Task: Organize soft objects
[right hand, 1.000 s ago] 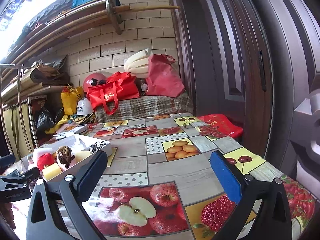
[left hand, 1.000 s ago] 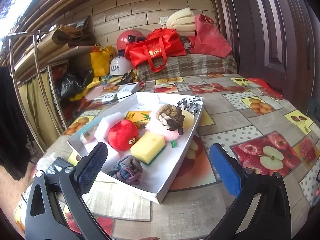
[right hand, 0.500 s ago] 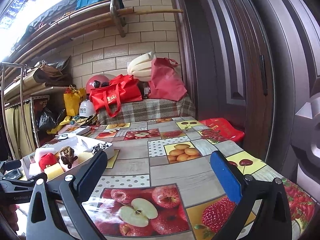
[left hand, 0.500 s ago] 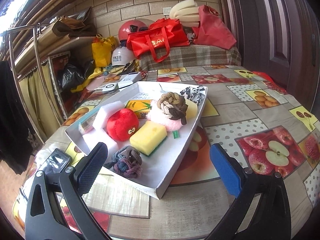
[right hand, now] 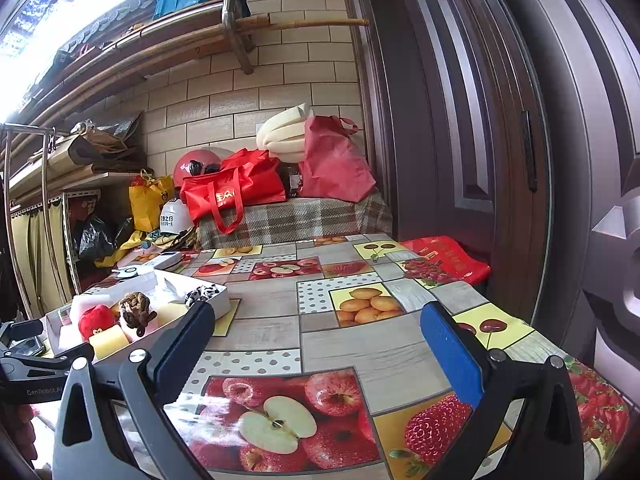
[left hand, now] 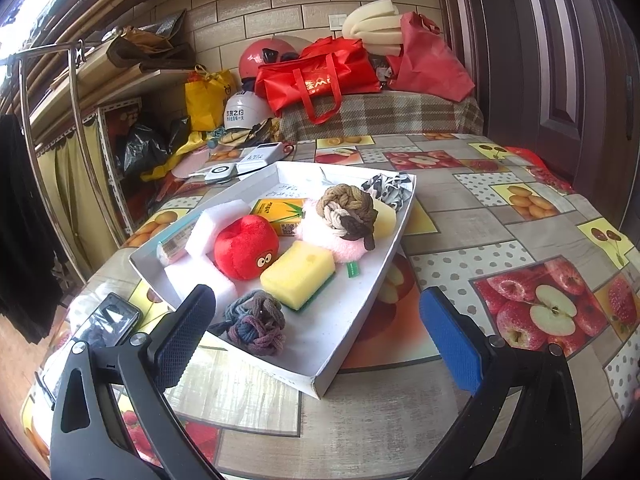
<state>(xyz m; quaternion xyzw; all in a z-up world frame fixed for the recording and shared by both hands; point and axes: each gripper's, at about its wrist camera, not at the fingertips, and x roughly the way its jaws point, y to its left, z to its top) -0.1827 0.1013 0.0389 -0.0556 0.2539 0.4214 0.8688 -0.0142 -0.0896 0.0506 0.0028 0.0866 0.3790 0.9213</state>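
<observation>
A white tray (left hand: 352, 322) on the fruit-print table holds soft things: a red plush apple (left hand: 246, 246), a yellow sponge (left hand: 298, 272), a grey-purple knotted rope ball (left hand: 256, 322), a brown knotted rope ball (left hand: 346, 210) on a pink fluffy pad (left hand: 340, 242), white foam blocks (left hand: 218, 224) and a zebra-print cloth (left hand: 390, 190). My left gripper (left hand: 316, 334) hovers open over the tray's near corner, just behind the grey-purple ball. My right gripper (right hand: 316, 338) stands open above bare tablecloth, with the tray (right hand: 218, 304) off to its left.
A phone (left hand: 106, 318) lies on the table left of the tray. A power bank (left hand: 260, 156) and a small white device (left hand: 218, 172) sit behind it. Red bags (left hand: 320, 76) and helmets crowd the plaid bench beyond the table. A dark door (right hand: 500, 140) stands at the right.
The left gripper has drawn slightly nearer to the tray and tilted down a little. The right gripper has risen a touch. Both stay open; nothing in the tray has moved.
</observation>
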